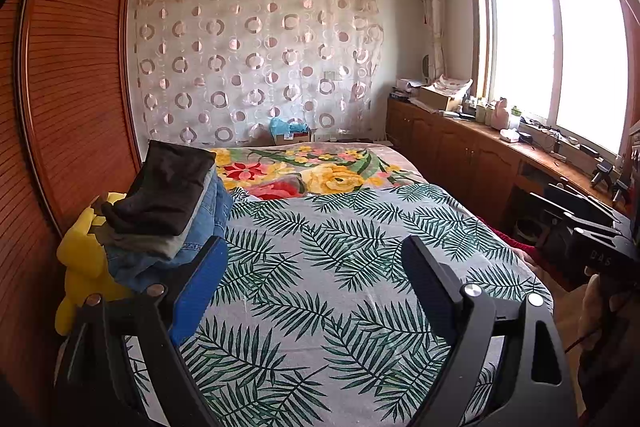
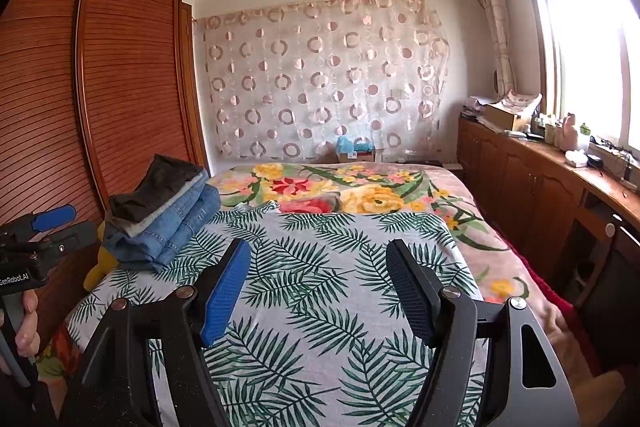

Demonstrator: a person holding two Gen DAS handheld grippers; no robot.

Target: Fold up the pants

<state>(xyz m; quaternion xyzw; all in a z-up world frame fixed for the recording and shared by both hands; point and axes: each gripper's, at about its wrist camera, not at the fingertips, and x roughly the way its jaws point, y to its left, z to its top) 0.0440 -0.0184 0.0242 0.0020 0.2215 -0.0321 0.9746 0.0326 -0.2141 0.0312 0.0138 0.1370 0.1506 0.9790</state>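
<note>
A stack of folded pants [image 1: 168, 211] lies on the left side of the bed, dark pair on top, grey under it, blue jeans at the bottom; it also shows in the right wrist view [image 2: 164, 215]. My left gripper [image 1: 316, 267] is open and empty above the leaf-print sheet [image 1: 340, 267], just right of the stack. My right gripper [image 2: 318, 271] is open and empty over the same sheet [image 2: 320, 307], further right of the stack. The left gripper's side shows at the left edge of the right wrist view [image 2: 44, 227]. No unfolded pants are in view.
A yellow plush toy [image 1: 80, 267] sits under the stack by the wooden wardrobe [image 1: 72, 87]. A floral blanket [image 1: 312, 167] covers the far bed. A wooden counter [image 2: 560, 171] with clutter runs under the window on the right.
</note>
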